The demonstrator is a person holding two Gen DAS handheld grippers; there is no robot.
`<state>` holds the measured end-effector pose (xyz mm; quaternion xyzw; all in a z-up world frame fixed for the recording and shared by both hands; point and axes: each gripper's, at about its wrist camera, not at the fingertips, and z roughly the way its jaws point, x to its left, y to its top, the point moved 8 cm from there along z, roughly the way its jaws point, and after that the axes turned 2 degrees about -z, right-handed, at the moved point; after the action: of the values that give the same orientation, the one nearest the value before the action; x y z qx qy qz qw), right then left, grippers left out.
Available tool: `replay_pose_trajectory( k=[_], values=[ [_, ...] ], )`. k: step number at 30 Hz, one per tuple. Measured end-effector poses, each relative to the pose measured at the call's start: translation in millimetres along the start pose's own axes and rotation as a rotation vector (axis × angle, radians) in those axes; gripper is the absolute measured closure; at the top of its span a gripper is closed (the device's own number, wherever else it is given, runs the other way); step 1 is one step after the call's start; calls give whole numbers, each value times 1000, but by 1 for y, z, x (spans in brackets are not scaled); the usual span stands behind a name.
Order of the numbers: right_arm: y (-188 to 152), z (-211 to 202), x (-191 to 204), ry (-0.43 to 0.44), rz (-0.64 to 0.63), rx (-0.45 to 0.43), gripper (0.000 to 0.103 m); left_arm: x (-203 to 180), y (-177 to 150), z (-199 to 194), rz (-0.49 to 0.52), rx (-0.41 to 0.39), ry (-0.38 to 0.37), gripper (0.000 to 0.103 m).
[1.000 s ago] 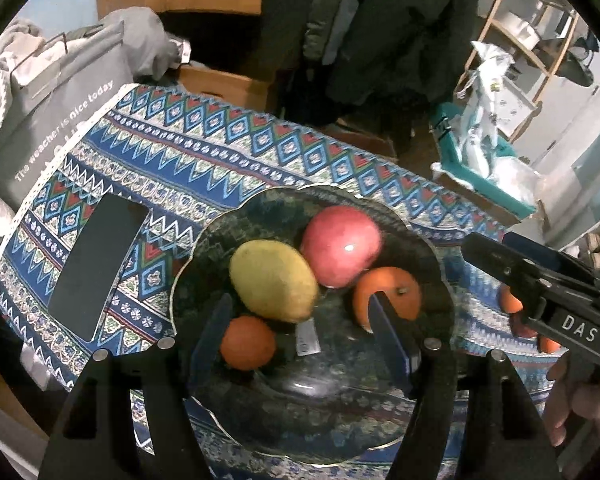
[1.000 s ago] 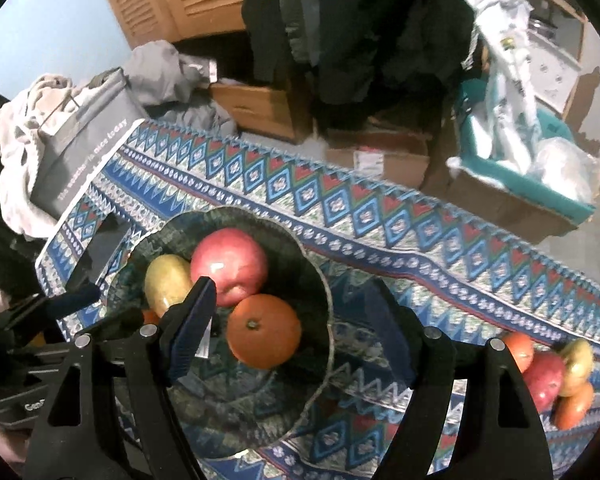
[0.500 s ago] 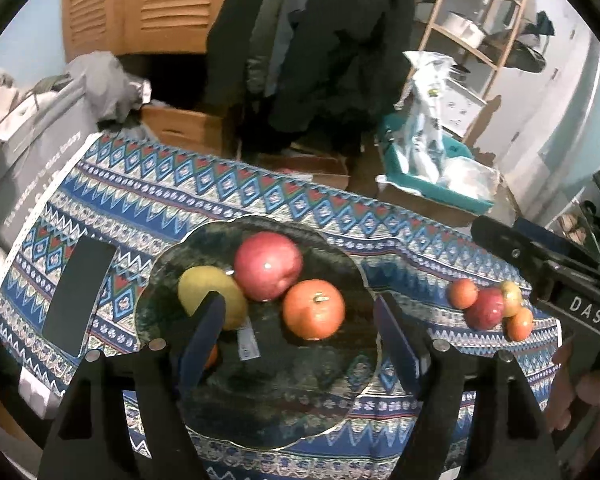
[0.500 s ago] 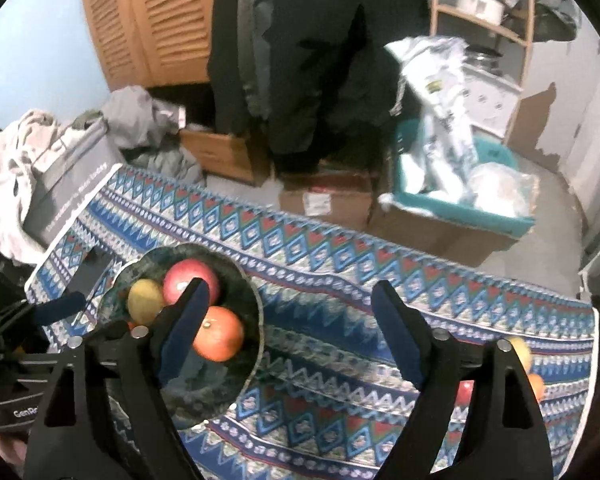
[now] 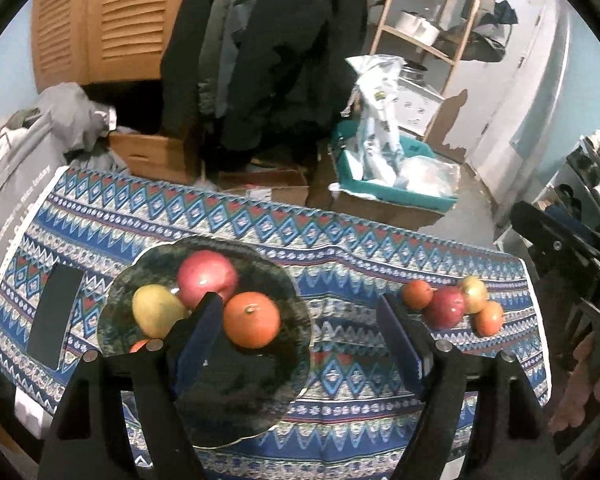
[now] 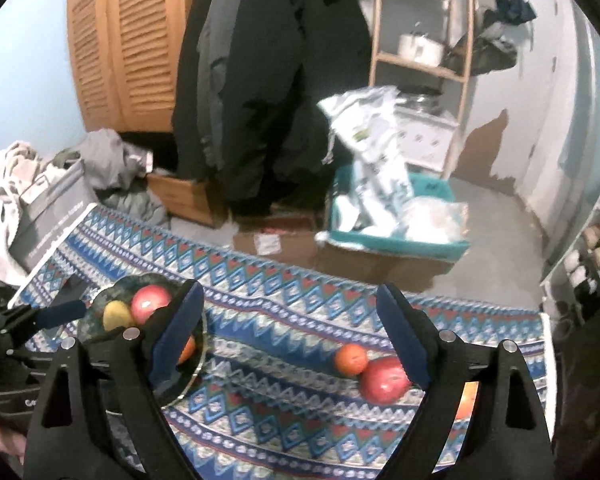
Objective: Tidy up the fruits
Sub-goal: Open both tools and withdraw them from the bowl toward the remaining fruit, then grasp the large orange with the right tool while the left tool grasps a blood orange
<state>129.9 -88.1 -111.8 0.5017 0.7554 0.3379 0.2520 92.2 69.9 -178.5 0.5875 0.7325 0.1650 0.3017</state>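
A dark glass plate (image 5: 240, 400) on the patterned tablecloth (image 5: 340, 248) holds a red apple (image 5: 207, 276), a yellow-green fruit (image 5: 156, 310), an orange (image 5: 252, 319) and a small orange (image 5: 139, 346) half hidden behind my left finger. My left gripper (image 5: 298, 302) hangs open above the plate's right side, holding nothing. Near the cloth's right end lie a small orange (image 5: 417, 294), a red apple (image 5: 444, 307), a yellow-red apple (image 5: 473, 294) and another orange (image 5: 488, 318). My right gripper (image 6: 288, 292) is above the cloth between the plate (image 6: 100, 300) and the red apple (image 6: 384, 380). Its jaws are opening, with nothing between them.
A black phone (image 5: 56, 316) lies on the cloth left of the plate. A grey bag (image 5: 8, 200) stands off the table's left end. Beyond the far edge are cardboard boxes (image 5: 156, 156), a teal bin (image 5: 392, 188), hanging coats and a wooden shelf.
Both grippers have risen and drawn back from the plate, and their jaws have widened. The right gripper has swung right, off the orange on the plate and towards the loose fruits.
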Motion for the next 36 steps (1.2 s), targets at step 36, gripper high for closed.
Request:
replay_pose_trajectory(
  k=[36],
  values=[
    [-87,-46,-200,-243,254,59,15,-137,-20,54,228,86,-58,18]
  ],
)
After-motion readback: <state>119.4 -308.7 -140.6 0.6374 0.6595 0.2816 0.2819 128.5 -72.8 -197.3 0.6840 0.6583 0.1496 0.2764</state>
